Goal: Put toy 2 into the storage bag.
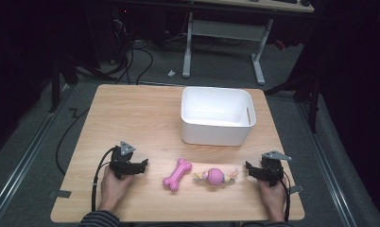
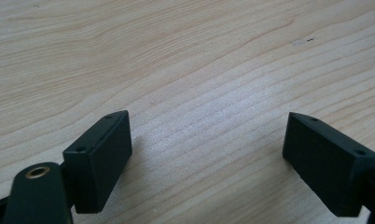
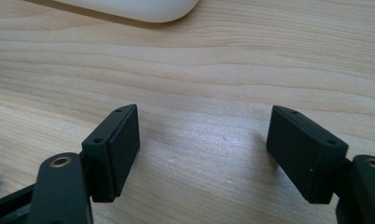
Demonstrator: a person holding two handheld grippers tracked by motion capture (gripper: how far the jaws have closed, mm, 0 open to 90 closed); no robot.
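Toys lying between the two grippers on the desk (image 1: 145,113), untouched. Left gripper (image 1: 142,165) released, jaws spread wide over bare wood, nothing between them; right gripper (image 1: 248,170) likewise released and empty. Pink bone toy (image 1: 177,174) just off the left gripper's jaw side, near but apart. Pink ball with rope ends (image 1: 216,176) just ahead of the right gripper's jaws, one frayed end nearly at them. White bin (image 1: 216,116) well beyond both, closer to the right gripper's line; its rounded lower corner (image 3: 143,9) at the far edge of the right gripper view.

Likely step: pick up a toy and drop it in the bin. Best done by turning each gripper toward its nearer toy, keeping the jaws wide, closing across the bone's narrow waist rather than a knobbed end, and around the ball itself rather than a loose rope end. Lift clear of the bin wall before letting go.

Hard to tell: rope colours and knots, blurred from above. Bin's inside partly hidden by its near wall. Neither toy visible along the jaws, so alignment cannot be judged there.
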